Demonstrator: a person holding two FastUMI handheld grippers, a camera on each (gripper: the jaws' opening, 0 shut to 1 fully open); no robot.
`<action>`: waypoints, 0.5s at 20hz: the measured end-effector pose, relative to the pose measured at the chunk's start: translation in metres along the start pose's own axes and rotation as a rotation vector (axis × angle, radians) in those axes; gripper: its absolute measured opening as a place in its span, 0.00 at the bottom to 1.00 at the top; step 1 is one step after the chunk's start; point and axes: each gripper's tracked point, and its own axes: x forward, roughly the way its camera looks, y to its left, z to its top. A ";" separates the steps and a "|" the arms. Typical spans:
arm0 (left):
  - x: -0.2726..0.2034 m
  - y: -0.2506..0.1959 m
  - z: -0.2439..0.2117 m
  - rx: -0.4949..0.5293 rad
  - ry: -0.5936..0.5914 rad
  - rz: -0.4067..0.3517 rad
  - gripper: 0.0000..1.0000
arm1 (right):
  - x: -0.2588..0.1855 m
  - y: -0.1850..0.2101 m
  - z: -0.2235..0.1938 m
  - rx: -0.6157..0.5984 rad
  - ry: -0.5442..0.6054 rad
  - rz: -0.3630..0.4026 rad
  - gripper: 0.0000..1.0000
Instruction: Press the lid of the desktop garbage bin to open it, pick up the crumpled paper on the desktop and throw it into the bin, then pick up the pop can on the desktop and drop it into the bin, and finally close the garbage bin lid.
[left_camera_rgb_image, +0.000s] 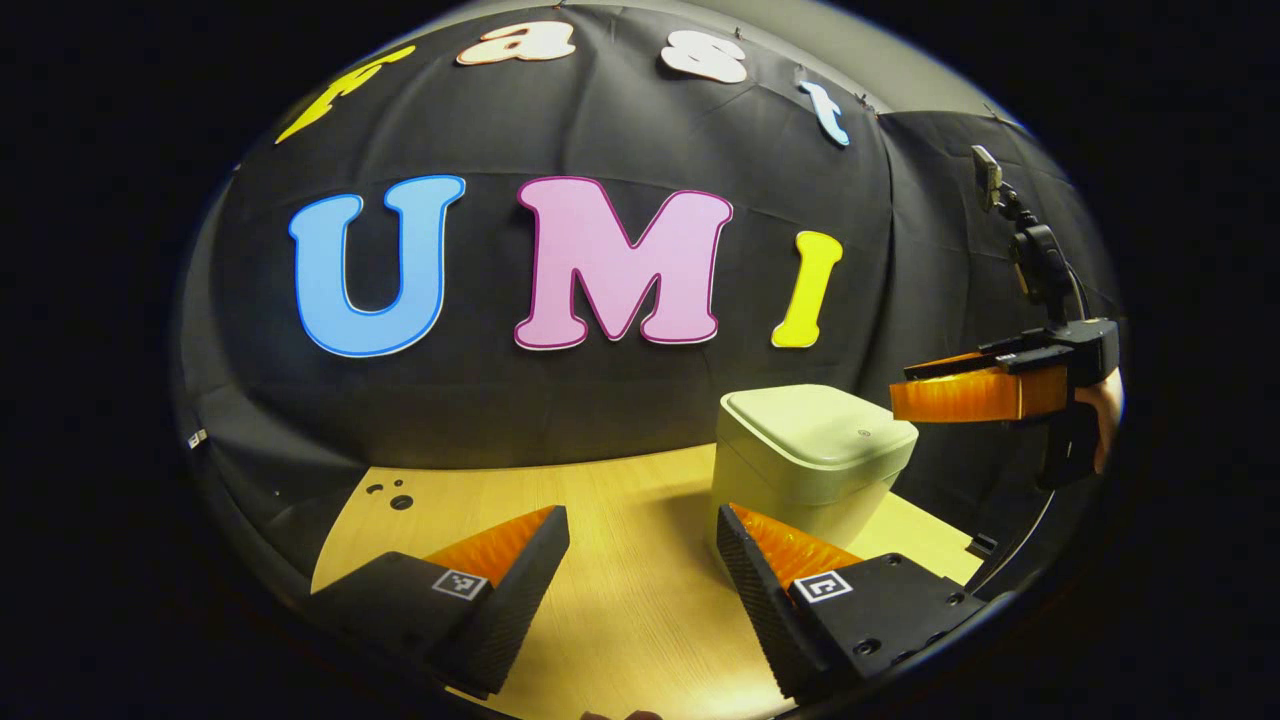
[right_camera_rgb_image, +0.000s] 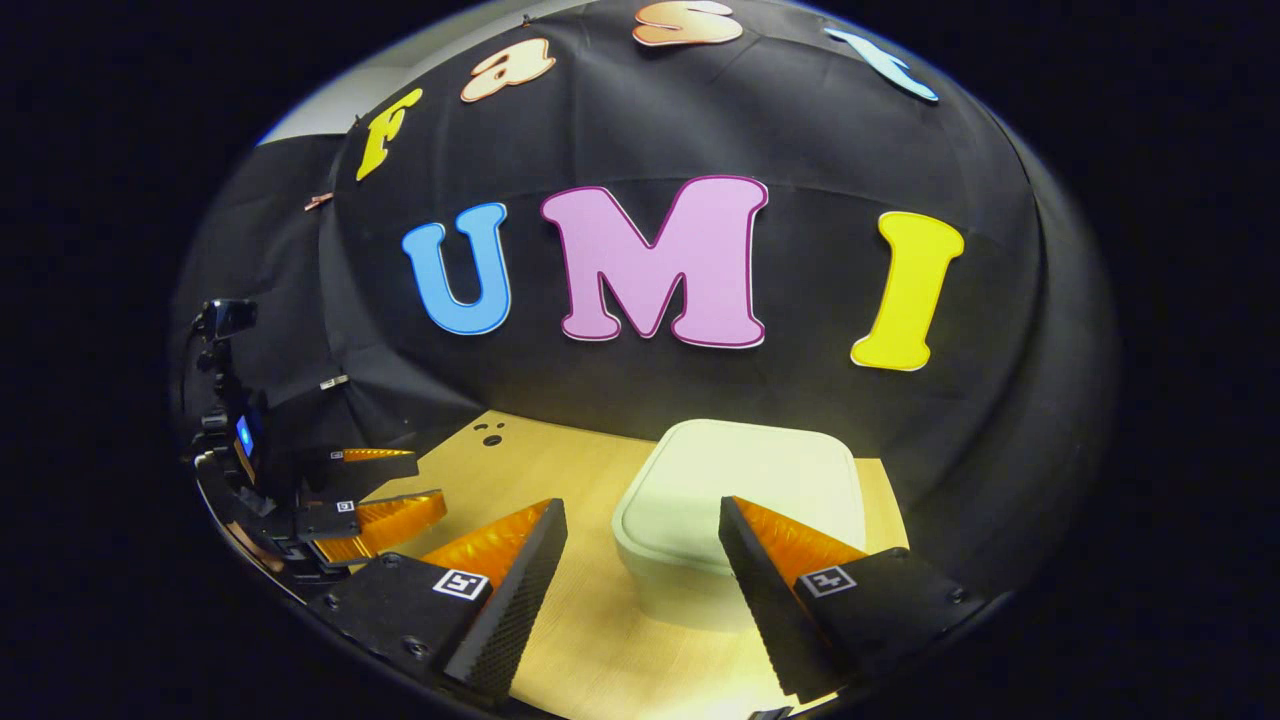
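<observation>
Left gripper view: the left gripper (left_camera_rgb_image: 642, 545) hangs low over the wooden desktop (left_camera_rgb_image: 620, 600), jaws spread wide and empty. The garbage bin (left_camera_rgb_image: 800, 470) sits just ahead to its right, lid (left_camera_rgb_image: 815, 425) down flat. The right gripper (left_camera_rgb_image: 975, 392) hovers beside the lid, up high and not touching it; how far its jaws part, I cannot tell from this side-on angle. The risk here: a press landing off the lid's release spot, near an edge, could shove the light bin along the desktop instead of popping it.

Right gripper view: wide jaws, nothing between them, straddling the sight of the lid (right_camera_rgb_image: 740, 475) below. The left gripper (right_camera_rgb_image: 375, 490) waits well apart at the left edge. Crumpled paper and pop can: I cannot place either one.
</observation>
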 end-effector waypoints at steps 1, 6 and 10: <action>-0.001 -0.002 0.002 0.001 -0.003 -0.004 0.95 | -0.003 0.007 -0.001 -0.005 -0.007 0.005 0.96; -0.014 0.000 0.004 0.012 -0.025 -0.039 0.95 | -0.012 0.041 -0.019 -0.006 -0.009 0.016 0.96; -0.027 0.002 0.002 0.018 -0.031 -0.053 0.95 | -0.019 0.062 -0.032 -0.016 0.002 0.013 0.96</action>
